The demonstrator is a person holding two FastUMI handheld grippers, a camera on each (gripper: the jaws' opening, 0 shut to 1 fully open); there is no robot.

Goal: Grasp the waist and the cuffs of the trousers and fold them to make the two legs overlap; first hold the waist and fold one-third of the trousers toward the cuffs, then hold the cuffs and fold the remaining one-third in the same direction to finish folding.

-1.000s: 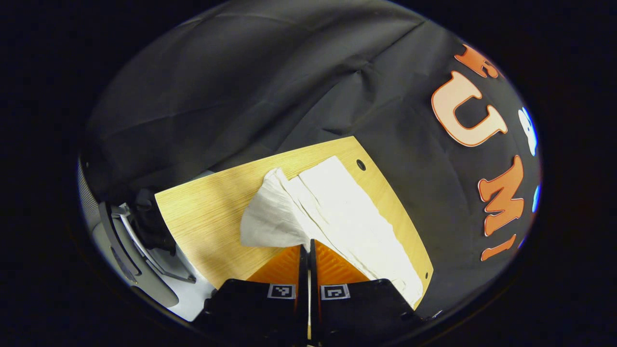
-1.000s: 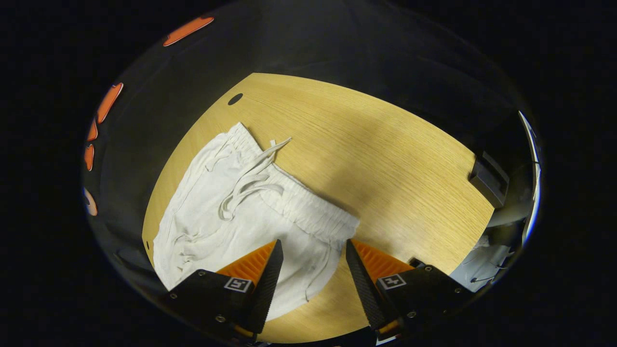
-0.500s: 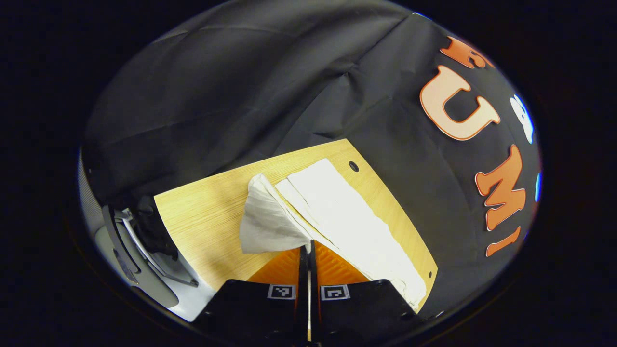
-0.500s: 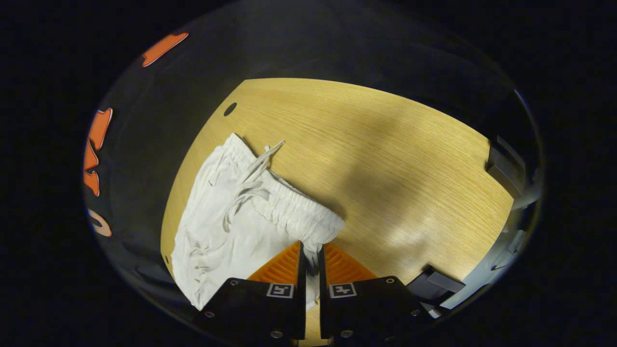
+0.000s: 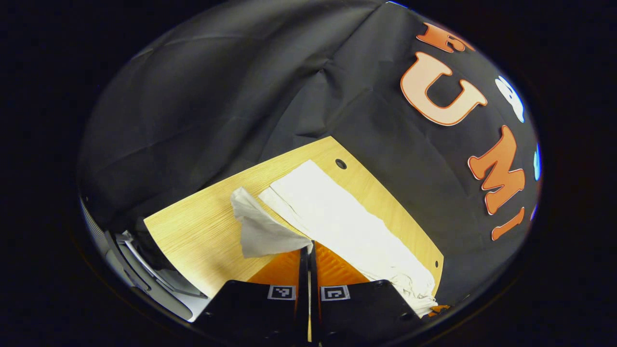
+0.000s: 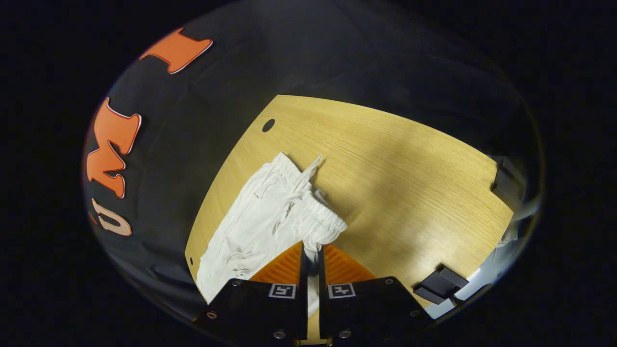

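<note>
A light wooden tabletop (image 6: 385, 159) with small dark holes near its corners stands in front of a wall of black cloth (image 5: 217, 96). On it lies a pair of white, soft cotton trousers (image 6: 260, 217), stretched lengthwise along the table edge nearest the cloth wall.

In the left gripper view, one trouser leg (image 5: 332, 212) lies flat along that edge, while the other leg's cuff end (image 5: 258, 229) is lifted off the wood and hangs in a crumpled drape. The left gripper (image 5: 308, 248) has its fingers pressed together on this cloth, pinching the cuff. It seems to be held up so that it can be carried over the flat leg.

In the right gripper view, the gathered elastic waistband (image 6: 315, 219) with its loose drawstring (image 6: 308, 171) is bunched and raised at its near corner. The right gripper (image 6: 311, 250) pinches that corner between closed fingers.

Holding both ends of one side probably lets the whole half swing over together, so the legs overlap; that first fold looks barely begun.
</note>
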